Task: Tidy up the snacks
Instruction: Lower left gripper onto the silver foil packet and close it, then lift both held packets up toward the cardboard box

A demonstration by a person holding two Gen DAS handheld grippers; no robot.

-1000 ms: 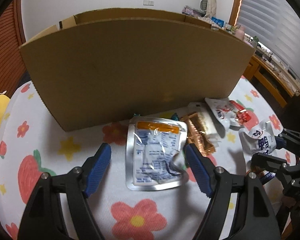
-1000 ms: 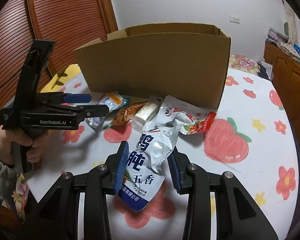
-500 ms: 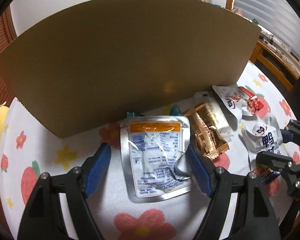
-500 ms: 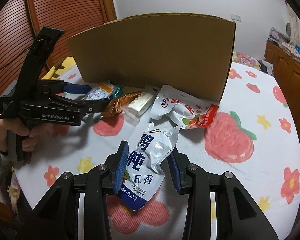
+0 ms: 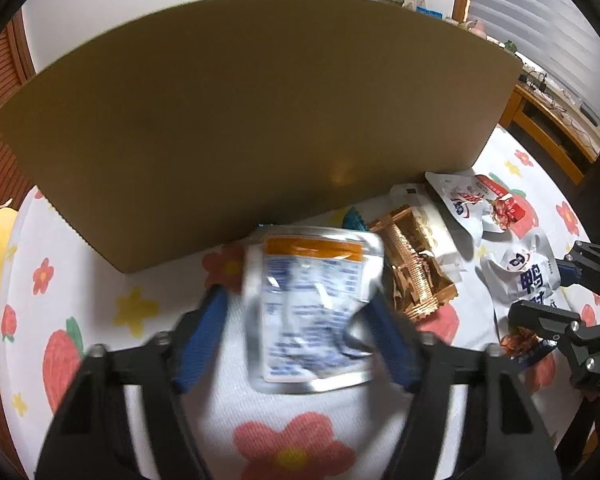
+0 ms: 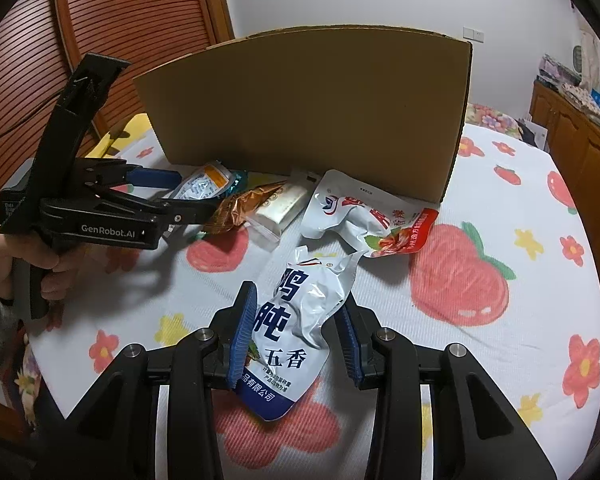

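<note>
Silver foil pouch with an orange band and blue print [image 5: 312, 304], crinkled and blurred, lies flat on the flower-printed cloth [image 5: 284, 432] just before the tall brown cardboard box [image 5: 252, 120]. The left gripper [image 5: 296, 336] is closing around it; thin, slick foil may buckle and slip free. The right gripper [image 6: 296, 336] pinches the white-and-blue pouch with large Chinese characters [image 6: 296, 324], its tail resting on the cloth.
</note>
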